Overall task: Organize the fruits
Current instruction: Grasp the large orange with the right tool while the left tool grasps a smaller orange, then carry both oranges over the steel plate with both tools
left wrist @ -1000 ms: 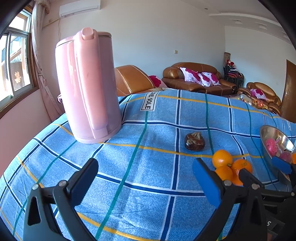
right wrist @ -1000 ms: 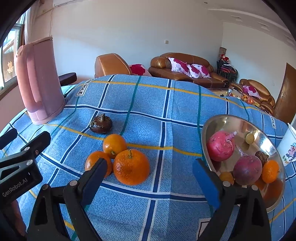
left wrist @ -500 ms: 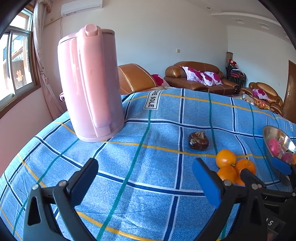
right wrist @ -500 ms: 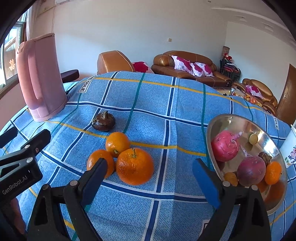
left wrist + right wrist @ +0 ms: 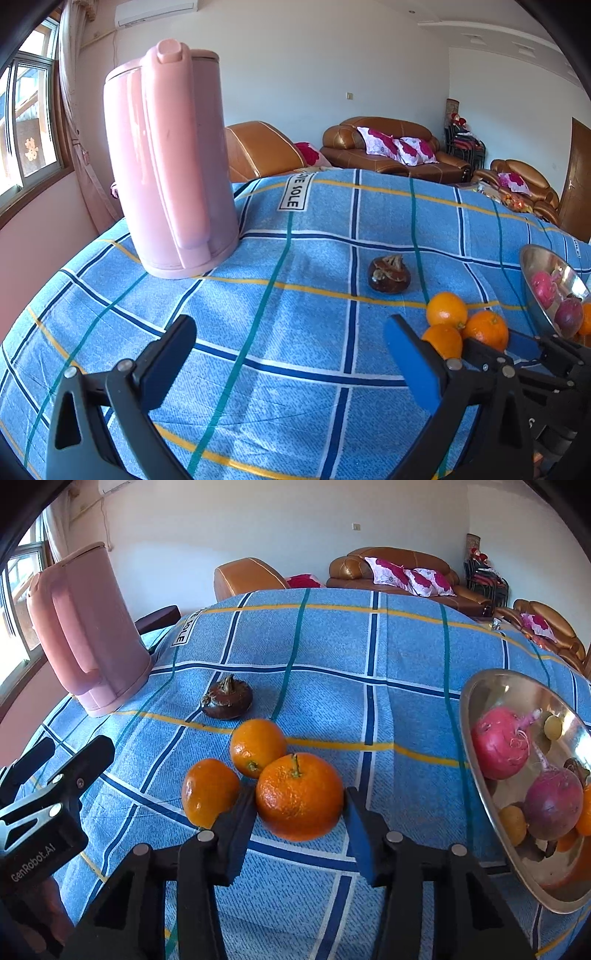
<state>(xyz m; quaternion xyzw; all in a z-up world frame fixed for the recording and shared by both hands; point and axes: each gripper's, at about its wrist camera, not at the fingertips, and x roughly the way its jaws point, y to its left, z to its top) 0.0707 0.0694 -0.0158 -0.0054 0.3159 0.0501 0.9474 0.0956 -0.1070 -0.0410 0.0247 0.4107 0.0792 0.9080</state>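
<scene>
A white label (image 5: 294,193) sewn on the blue checked tablecloth (image 5: 295,332) reads "…E SOLE"; the left gripper (image 5: 40,834) body bears "GenRobot.AI".

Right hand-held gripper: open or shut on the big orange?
Shut on it: the right hand-held gripper has one finger against each side of the big orange.

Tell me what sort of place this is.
Most likely a home living room: brown leather sofas with floral cushions line the far wall, an air conditioner hangs high beside a curtained window, and fruit lies on a table under a blue plaid cloth.
</scene>
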